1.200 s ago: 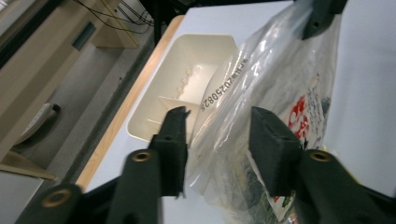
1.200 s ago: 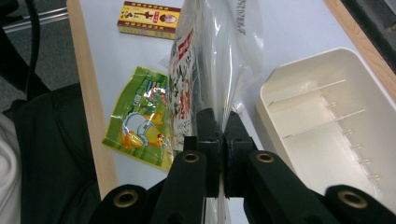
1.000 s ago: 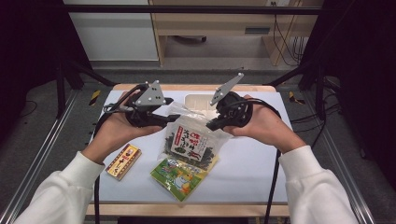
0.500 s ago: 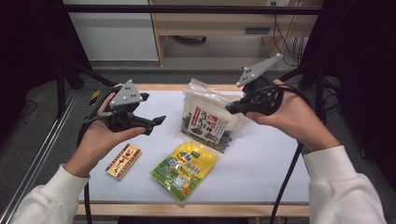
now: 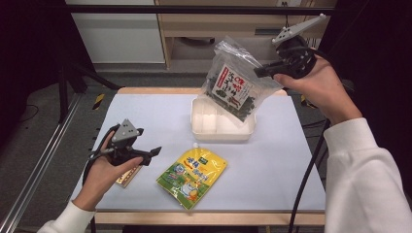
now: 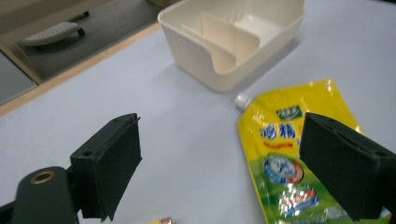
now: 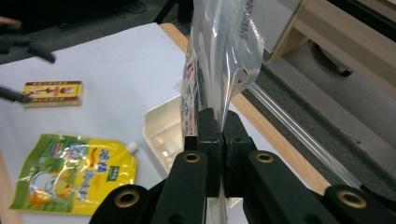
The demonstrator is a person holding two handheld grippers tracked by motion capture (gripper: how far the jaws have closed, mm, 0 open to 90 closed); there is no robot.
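Fingers (image 7: 210,140) of my right gripper (image 5: 265,72) pinch the clear seaweed bag (image 5: 232,83), dark flakes behind a red-and-white label, hanging tilted above the white bin (image 5: 221,127) at the table's (image 5: 291,165) far edge, while my left gripper (image 5: 154,152) gapes wide.

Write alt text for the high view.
The right gripper holds a clear seaweed bag in the air above a cream bin. The left gripper hangs open near a yellow pouch on the table.

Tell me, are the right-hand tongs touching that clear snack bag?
Touching. In the right gripper view, the right tongs are shut on the bag's clear edge.
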